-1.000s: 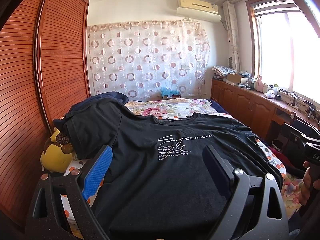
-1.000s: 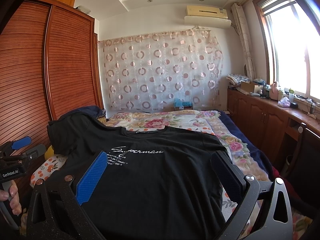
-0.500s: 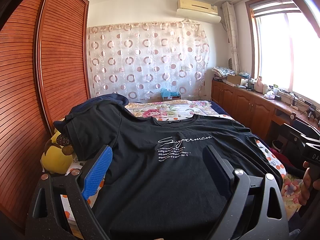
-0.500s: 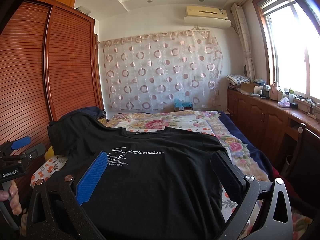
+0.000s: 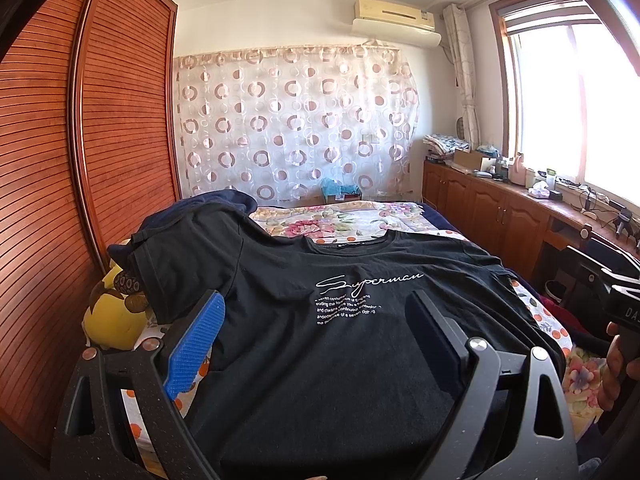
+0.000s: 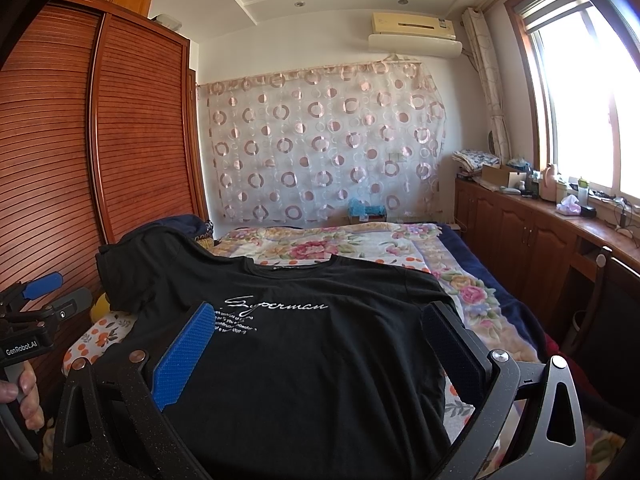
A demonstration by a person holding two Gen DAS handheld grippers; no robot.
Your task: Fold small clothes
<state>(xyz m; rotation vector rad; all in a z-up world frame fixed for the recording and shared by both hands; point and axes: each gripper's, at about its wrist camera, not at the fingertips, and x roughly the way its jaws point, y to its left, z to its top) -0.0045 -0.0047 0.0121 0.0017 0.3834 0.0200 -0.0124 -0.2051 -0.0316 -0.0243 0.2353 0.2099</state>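
Note:
A black T-shirt (image 5: pixel 340 344) with white "Superman" lettering lies spread face up on the bed, collar toward the far end; its left sleeve drapes over a raised heap. The same T-shirt (image 6: pixel 312 360) fills the lower middle of the right wrist view. My left gripper (image 5: pixel 316 308) hovers open above the shirt's near hem, nothing between its fingers. My right gripper (image 6: pixel 320 320) is also open over the hem, a little further right. Each gripper's body shows at the edge of the other's view, held by a hand.
A floral bedspread (image 6: pixel 340 244) covers the bed. A yellow plush toy (image 5: pixel 114 312) and dark bedding sit at the left by the wooden wardrobe (image 5: pixel 60 160). A wooden counter (image 6: pixel 560 224) with clutter runs under the window on the right; a dark chair (image 6: pixel 616 300) stands near it.

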